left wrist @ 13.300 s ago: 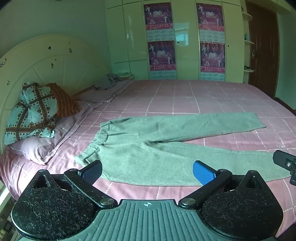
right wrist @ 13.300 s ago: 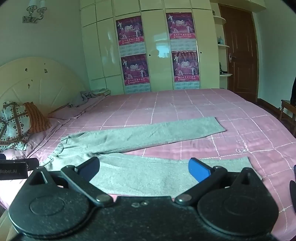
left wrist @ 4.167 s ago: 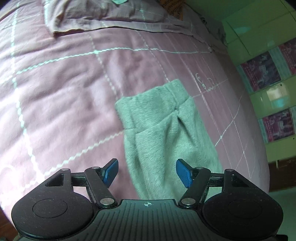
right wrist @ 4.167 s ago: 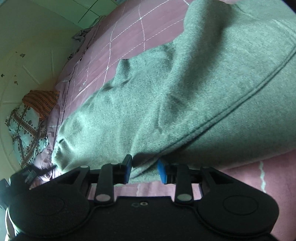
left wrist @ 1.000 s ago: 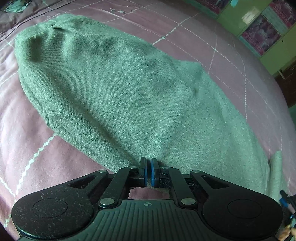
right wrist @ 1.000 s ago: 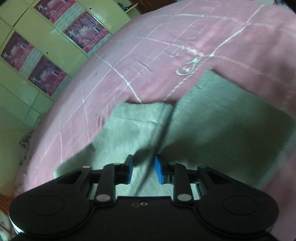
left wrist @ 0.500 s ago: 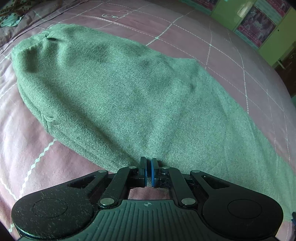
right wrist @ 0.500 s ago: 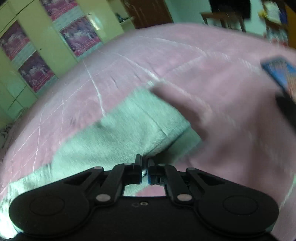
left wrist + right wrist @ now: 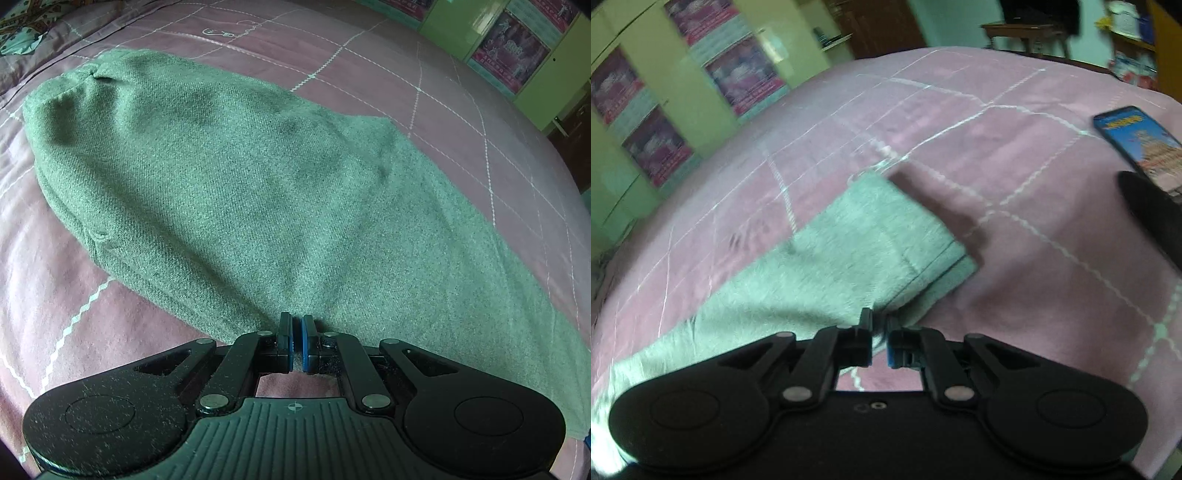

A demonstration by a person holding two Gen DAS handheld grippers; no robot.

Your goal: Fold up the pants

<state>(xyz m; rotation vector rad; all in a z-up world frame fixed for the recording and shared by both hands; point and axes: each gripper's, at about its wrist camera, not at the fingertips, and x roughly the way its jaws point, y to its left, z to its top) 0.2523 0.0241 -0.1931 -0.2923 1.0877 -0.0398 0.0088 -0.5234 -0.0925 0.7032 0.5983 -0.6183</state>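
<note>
Lying just beyond left claw [image 9: 295,334]: pants [image 9: 236,192].

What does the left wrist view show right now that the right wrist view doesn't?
Only the left wrist view shows the waistband end of the pants and a patterned pillow at the top left corner.

Only the right wrist view shows the two stacked leg cuffs and a phone lying on the bed at the right.

Both show the green pants laid on the pink checked bedspread, the wardrobe posters, and a hand-held gripper at the pants' near edge: the left hand-held gripper shut, the right hand-held gripper opening.
</note>
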